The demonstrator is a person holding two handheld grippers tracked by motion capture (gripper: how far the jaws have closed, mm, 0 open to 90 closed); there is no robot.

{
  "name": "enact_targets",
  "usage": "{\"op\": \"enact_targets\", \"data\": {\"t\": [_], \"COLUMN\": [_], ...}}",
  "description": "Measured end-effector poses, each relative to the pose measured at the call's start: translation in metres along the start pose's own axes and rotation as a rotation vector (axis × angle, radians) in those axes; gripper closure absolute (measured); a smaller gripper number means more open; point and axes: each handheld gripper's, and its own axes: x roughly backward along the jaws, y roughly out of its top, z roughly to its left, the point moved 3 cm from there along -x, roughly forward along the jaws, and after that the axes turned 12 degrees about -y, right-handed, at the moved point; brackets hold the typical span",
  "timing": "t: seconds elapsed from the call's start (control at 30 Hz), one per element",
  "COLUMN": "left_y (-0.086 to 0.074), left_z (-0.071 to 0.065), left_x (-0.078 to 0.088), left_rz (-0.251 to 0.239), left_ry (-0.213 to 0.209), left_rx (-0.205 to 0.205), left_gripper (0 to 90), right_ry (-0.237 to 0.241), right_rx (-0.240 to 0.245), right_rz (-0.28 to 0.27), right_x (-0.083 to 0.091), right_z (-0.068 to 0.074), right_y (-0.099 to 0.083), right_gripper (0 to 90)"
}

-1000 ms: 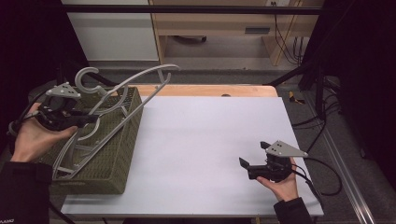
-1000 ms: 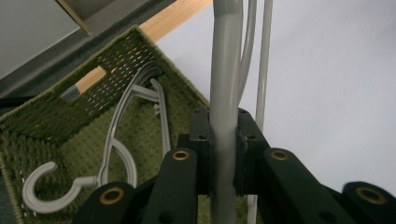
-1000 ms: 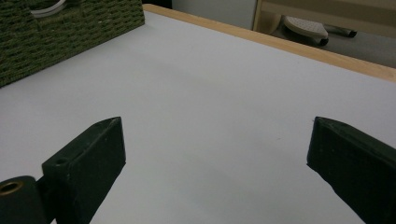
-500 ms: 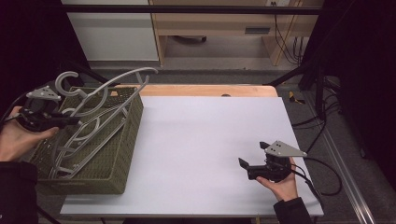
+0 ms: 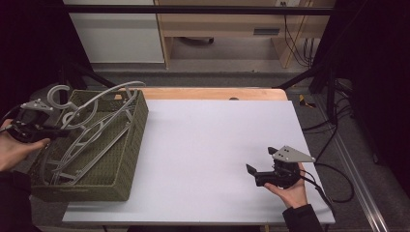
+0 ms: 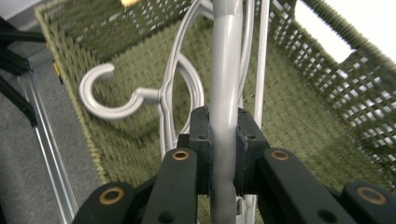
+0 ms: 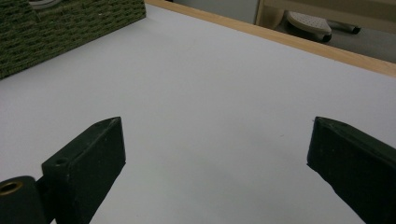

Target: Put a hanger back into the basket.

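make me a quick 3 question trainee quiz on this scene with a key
1. True or false: the left gripper is shut on a grey hanger.
2. What holds the hangers? A) cardboard box B) green basket C) metal tray
3. How do the right gripper's jaws stand, and what is between them?

Key
1. True: both pads press on the hanger's bar.
2. B
3. Wide open, nothing between them; they are over the bare white table.

Grey floor (image 5: 217,77), wooden cabinet (image 5: 222,24), dim room
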Motion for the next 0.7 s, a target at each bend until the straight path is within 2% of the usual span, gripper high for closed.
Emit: {"op": "enact_targets", "data": {"t": [0.27,0.37,0.53,0.7], "left_y": [-0.014,-0.020,-0.024,-0.024], "left_z": [0.009,0.014,0.017,0.015], "left_x": [-0.008,-0.010,-0.017,-0.029], "left_rz": [0.052,0.061,0.065,0.101], "left_ry": [0.036,0.047,0.033,0.018], "left_rx": [0.023,0.043,0.066,0.053], "left_gripper": [80.2,80.2,80.2,80.0], "right_ry": [-0.001,-0.001,0.000,0.002], "right_rx": [0.006,0.004,0.005,0.007], "right_rz": [0.000,0.002,0.004,0.011], "right_x": [-0.001,-0.001,-0.001,-0.001], "right_z": [0.000,0.001,0.001,0.001], "right_y": [0.000,0.000,-0.001,-0.001], "right_gripper": [4.9,4.9,4.8,4.7]}}
